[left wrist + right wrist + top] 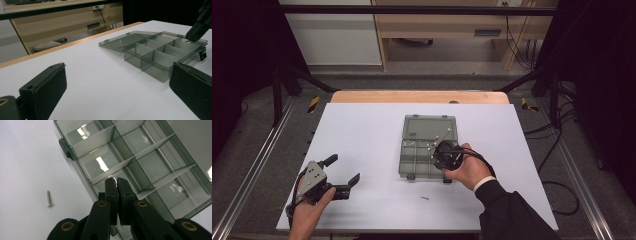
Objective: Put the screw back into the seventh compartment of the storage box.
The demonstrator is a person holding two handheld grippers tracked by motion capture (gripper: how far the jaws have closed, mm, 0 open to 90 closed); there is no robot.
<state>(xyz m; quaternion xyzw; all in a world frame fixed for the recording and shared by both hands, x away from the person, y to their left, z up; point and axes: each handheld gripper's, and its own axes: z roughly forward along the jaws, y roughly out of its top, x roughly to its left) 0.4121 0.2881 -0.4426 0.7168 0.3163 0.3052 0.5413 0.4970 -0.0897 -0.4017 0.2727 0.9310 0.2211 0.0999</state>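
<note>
A smoky clear compartment box lies open on the white table, its lid folded flat on the far side. My right gripper hovers over the box's near right part, pointing down. In the right gripper view it is shut above a compartment by the box's edge. A tiny bright speck shows at the tips; I cannot tell what it is. A small screw lies on the table beside the box. My left gripper rests open at the near left, with nothing between its fingers.
The box's compartments look empty from the left gripper view, with the right gripper above the far corner. The white board ends at a wooden edge at the back. Black frame rails and cables flank the table.
</note>
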